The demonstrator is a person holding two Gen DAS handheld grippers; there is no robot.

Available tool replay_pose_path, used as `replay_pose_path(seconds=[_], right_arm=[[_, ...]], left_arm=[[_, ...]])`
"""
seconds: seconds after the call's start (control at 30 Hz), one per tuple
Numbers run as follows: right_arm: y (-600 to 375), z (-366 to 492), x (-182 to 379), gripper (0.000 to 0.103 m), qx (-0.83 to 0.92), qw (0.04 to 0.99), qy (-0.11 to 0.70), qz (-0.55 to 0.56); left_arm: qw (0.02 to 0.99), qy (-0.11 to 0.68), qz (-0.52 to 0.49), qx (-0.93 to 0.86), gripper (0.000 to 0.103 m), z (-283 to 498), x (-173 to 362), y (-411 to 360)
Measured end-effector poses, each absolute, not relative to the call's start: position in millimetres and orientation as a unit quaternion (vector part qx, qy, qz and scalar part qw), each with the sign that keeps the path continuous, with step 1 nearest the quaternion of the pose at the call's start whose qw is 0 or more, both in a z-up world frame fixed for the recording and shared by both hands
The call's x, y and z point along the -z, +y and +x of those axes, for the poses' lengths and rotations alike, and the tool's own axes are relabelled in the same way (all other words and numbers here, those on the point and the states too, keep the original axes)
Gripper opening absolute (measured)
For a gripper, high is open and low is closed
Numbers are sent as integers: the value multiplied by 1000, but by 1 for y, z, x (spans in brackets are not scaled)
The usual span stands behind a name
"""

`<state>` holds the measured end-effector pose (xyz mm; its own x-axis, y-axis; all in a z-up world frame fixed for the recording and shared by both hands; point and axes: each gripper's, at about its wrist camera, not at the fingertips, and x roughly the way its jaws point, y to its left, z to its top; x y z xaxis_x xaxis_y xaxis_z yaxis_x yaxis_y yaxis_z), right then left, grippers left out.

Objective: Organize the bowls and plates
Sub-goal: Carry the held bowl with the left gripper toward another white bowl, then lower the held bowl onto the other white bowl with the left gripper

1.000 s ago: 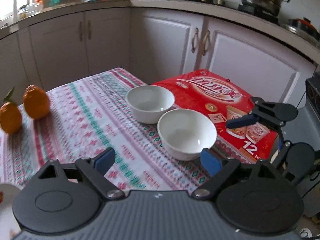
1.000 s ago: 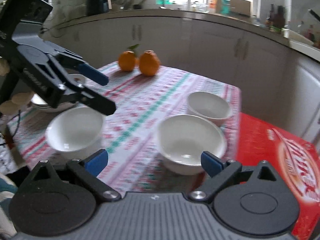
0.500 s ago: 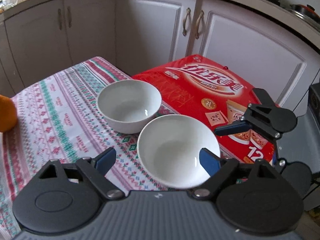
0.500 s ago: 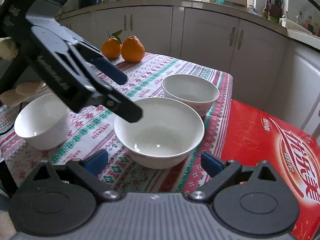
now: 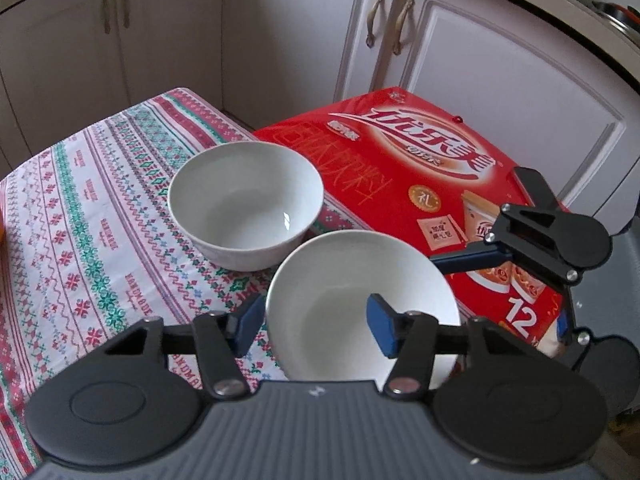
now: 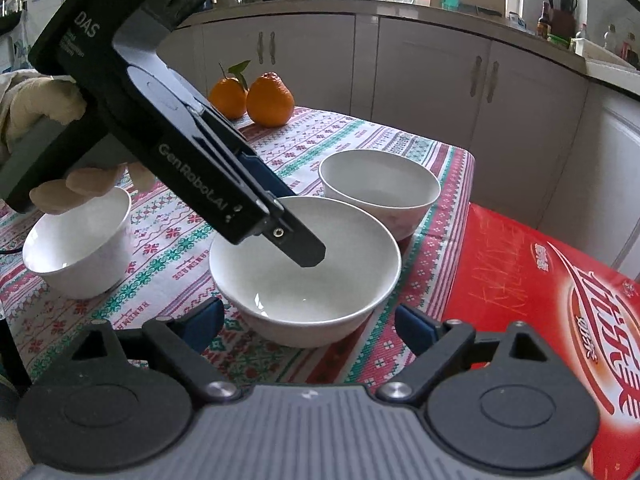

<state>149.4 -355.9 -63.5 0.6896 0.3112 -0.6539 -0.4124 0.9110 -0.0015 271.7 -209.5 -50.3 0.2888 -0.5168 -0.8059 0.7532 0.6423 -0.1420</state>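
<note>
Glossy red printed carton (image 6: 552,300): cut off at right frame edge. Small white ceramic bowl (image 6: 76,248), left: rim partly hidden behind gloved hand (image 6: 48,120).

I read "GenRoboAI" and "DAS" on the left gripper (image 6: 276,204). The red box (image 5: 420,176) carries a white "12" near its corner. Its big Chinese lettering I can't make out.

Black left gripper (image 6: 280,216), blue pads, white "GenRoboAI" lettering
</note>
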Motion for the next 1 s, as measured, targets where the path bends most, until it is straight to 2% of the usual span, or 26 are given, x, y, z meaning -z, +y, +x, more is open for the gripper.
replay_pose_path(seconds=[0.13,1.0], right_arm=[[-356,151,64,88,-204,915,341,-71],[-350,144,52,86,-213,911,346,-66]], left_arm=[[790,442,130,404,52,272,51,-209],[786,445,131,408,52,262,41,-200]])
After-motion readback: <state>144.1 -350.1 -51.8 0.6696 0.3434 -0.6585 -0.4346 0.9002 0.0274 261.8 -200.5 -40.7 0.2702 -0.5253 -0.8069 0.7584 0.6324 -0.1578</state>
